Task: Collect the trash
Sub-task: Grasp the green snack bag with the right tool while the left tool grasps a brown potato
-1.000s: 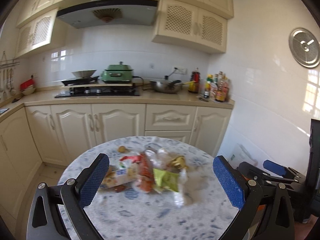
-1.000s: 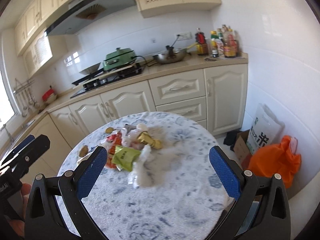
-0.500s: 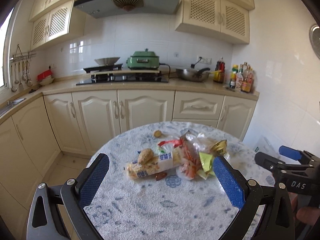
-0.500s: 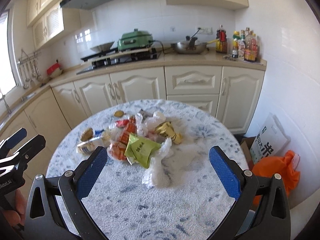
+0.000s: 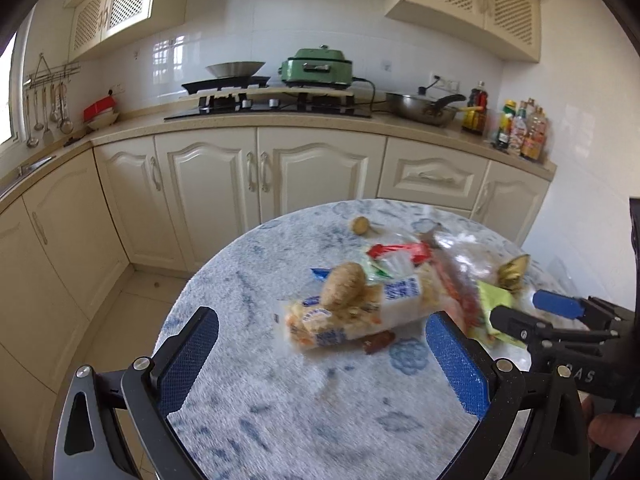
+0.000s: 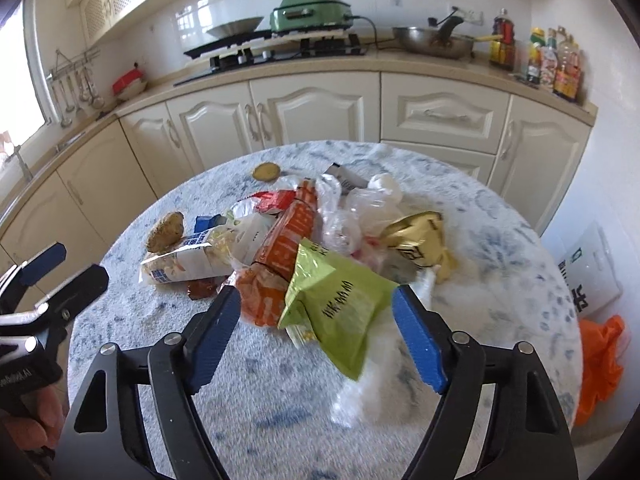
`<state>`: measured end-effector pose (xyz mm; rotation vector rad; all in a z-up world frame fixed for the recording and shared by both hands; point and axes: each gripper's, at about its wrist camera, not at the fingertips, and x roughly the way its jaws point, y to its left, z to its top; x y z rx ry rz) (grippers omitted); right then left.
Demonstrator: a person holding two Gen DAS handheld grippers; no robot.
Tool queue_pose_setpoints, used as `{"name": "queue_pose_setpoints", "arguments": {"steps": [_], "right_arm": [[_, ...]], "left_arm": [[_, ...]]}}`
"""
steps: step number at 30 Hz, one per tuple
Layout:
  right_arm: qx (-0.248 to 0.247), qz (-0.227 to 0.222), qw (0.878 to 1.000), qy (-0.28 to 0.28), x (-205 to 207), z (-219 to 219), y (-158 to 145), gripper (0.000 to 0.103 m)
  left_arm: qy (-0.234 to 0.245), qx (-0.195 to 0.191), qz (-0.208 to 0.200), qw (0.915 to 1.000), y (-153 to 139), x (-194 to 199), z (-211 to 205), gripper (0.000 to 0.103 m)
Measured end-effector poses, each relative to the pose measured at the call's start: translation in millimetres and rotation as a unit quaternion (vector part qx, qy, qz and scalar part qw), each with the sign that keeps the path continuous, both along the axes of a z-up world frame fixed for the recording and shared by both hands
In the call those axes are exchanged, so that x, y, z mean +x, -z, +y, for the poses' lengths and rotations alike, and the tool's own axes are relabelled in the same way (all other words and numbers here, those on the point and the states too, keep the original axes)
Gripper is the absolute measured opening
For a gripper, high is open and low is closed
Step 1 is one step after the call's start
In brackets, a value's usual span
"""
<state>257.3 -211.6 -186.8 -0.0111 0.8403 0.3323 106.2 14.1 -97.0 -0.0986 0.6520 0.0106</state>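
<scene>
A pile of trash lies on the round marble-pattern table (image 6: pixel 280 408). It includes a green snack packet (image 6: pixel 340 304), an orange wrapper (image 6: pixel 284 244), a gold wrapper (image 6: pixel 420 236), clear plastic bags (image 6: pixel 360 208) and a white-and-blue biscuit pack (image 5: pixel 356 316) with a brown lump (image 5: pixel 344 284) on it. My right gripper (image 6: pixel 316 332) is open, its pads on either side of the green packet. My left gripper (image 5: pixel 320 356) is open and empty, just short of the biscuit pack.
A small brown piece (image 5: pixel 360 225) lies at the table's far side. An orange bag (image 6: pixel 600 360) and a white sack (image 6: pixel 592 272) sit on the floor to the right. Kitchen cabinets (image 5: pixel 280 176) and a stove counter stand behind.
Both grippers have moved down and closer to the trash pile. The left one has swung left to face the biscuit pack; the right one now straddles the green packet.
</scene>
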Motion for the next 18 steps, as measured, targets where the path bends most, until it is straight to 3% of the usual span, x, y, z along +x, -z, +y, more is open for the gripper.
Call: {"name": "queue_pose_setpoints", "arguments": {"steps": [6, 11, 12, 14, 16, 18], "right_arm": [[-0.020, 0.027, 0.999, 0.007, 20, 9, 29, 0.054], [-0.011, 0.028, 1.000, 0.009, 25, 3, 30, 0.040], [-0.010, 0.027, 1.000, 0.009, 27, 3, 29, 0.038], [-0.003, 0.028, 1.000, 0.009, 27, 1, 27, 0.035], [0.000, 0.028, 1.000, 0.008, 27, 1, 25, 0.032], [0.005, 0.027, 1.000, 0.007, 26, 1, 24, 0.032]], "left_arm": [[0.006, 0.010, 0.023, 0.9997, 20, 53, 4, 0.102], [0.025, 0.011, 0.040, 0.9988, 35, 98, 0, 0.100], [0.032, 0.005, 0.039, 0.9987, 39, 102, 1, 0.093], [0.051, -0.018, 0.045, 0.9975, 43, 114, 3, 0.070], [0.066, -0.038, 0.052, 0.9958, 50, 121, 8, 0.038], [0.065, -0.034, 0.053, 0.9959, 55, 122, 10, 0.027]]}}
